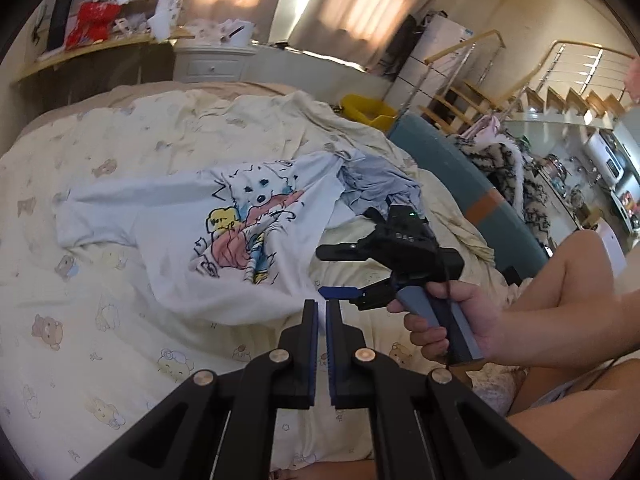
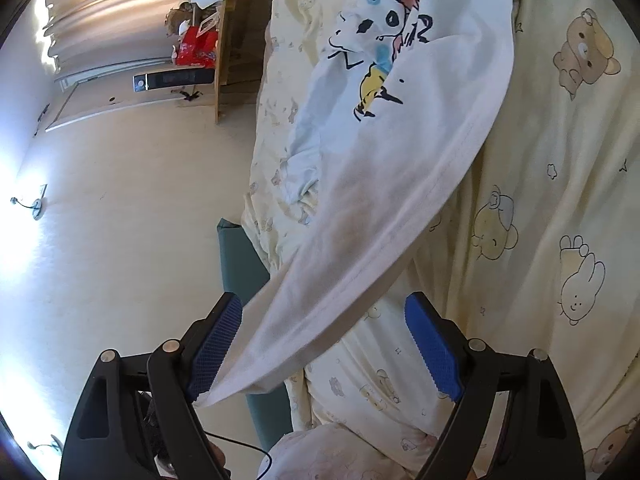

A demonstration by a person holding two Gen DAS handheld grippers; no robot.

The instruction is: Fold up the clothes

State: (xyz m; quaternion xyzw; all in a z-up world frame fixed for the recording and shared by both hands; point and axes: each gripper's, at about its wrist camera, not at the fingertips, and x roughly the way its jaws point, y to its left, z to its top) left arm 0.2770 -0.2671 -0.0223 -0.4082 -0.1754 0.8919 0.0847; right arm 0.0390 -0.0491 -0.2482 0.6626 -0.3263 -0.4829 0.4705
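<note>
While lying half-spread on the bed [image 1: 120, 360], looking like a light, floppy, wrinkle-prone tee [image 1: 180, 248], so going for the hem edge draped against one pad of the wide-open right tool [image 2: 324, 344], left tool [image 1: 322, 308] clenched on nothing.

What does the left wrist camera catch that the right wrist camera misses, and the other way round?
Only the left wrist view shows the person's hand holding the right gripper, a wooden staircase and a yellow plastic bin. Only the right wrist view shows the white T-shirt's hem passing between those open fingers, resting against one. Both share the white dog-print T-shirt on the cream bear-print bedsheet.
</note>
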